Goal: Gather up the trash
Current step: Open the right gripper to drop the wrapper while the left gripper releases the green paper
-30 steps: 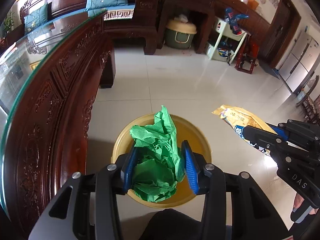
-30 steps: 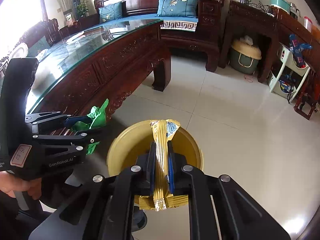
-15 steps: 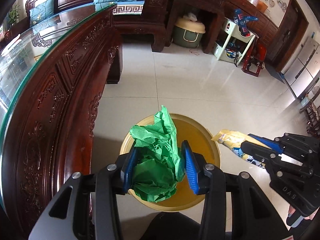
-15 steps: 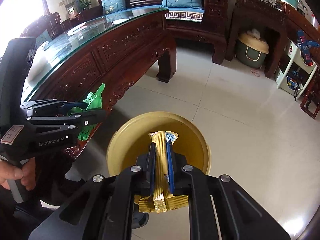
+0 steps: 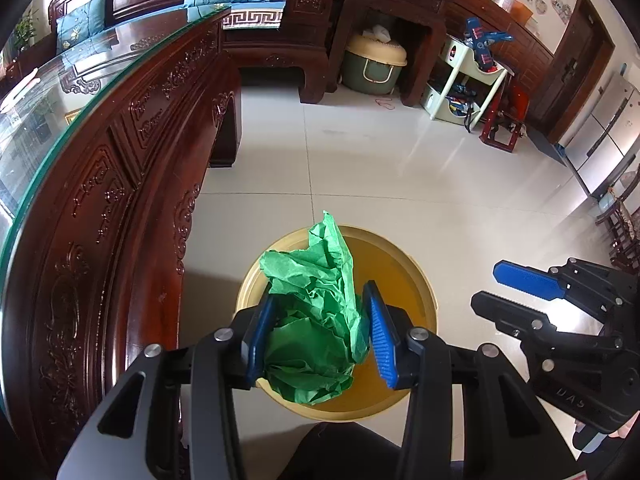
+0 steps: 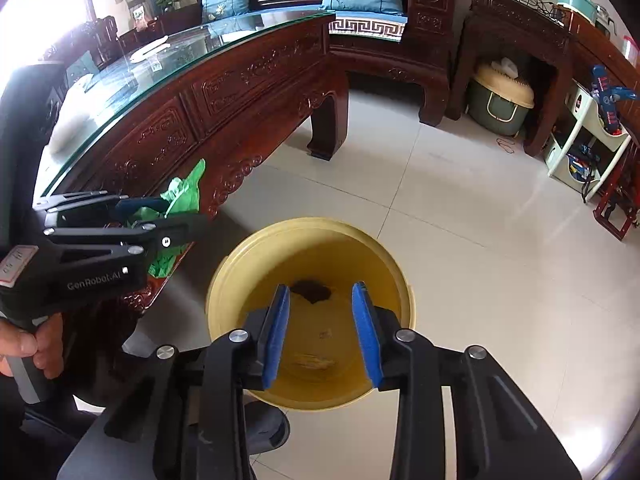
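Observation:
My left gripper (image 5: 319,293) is shut on a crumpled green paper (image 5: 312,332) and holds it just above the yellow bin (image 5: 422,284) on the floor. My right gripper (image 6: 321,288) hangs over the same bin (image 6: 312,225); its jaws are opening and nothing is between the blue pads. A dark blot (image 6: 311,292) and a faint golden shape (image 6: 314,360) lie on the bin's bottom. In the left wrist view the right gripper (image 5: 486,284) shows at the right with its fingers apart. In the right wrist view the left gripper (image 6: 180,210) with the green paper (image 6: 185,190) shows at the left.
A carved dark wooden table (image 5: 132,184) with a glass top stands close on the left of the bin. A sofa (image 6: 360,20), a green and cream basket (image 6: 502,104) and a white shelf unit (image 6: 580,148) line the far side. Pale tiled floor (image 6: 460,260) lies between.
The gold snack wrapper that the right gripper held is gone from its fingers, which have parted over the bin. The left gripper still holds the green paper and has barely moved.

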Available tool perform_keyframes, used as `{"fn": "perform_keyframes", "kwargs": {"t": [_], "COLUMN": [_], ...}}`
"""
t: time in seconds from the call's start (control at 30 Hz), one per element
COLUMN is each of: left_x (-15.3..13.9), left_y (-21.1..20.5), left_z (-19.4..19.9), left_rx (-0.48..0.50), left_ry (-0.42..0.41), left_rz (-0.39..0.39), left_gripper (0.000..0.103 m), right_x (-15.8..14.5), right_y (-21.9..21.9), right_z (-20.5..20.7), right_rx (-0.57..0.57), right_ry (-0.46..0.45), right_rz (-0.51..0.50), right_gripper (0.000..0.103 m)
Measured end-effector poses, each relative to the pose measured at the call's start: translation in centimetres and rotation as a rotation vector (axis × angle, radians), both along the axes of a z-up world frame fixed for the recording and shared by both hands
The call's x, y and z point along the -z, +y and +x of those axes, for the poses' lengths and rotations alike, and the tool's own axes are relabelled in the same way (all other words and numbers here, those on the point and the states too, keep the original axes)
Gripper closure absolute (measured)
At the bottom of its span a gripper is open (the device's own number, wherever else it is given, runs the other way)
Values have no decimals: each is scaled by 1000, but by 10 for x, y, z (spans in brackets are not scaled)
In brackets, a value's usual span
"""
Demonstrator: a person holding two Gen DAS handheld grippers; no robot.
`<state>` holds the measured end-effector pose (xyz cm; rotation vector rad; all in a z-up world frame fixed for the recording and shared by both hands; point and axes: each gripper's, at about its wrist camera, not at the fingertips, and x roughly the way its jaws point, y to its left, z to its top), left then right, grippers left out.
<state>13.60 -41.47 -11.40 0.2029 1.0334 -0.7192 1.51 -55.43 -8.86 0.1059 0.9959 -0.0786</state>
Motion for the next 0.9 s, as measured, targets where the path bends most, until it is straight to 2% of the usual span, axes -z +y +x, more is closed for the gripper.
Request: {"fn": "perform_keyframes", "kwargs": {"t": [0.77, 0.9], "left_x": [15, 18], "left_y": [-44, -51], "left_z": [-20, -21], "left_rx": [101, 111], "left_ry": [20, 20], "left_rz": [25, 33], "left_gripper": [59, 56], "right_x": [0, 3], "right_y": [-24, -28], "right_z": [-18, -19], "right_rx": [48, 56], "right_ry": [-11, -5], "right_rz": [9, 8], "right_gripper": [70, 70]}}
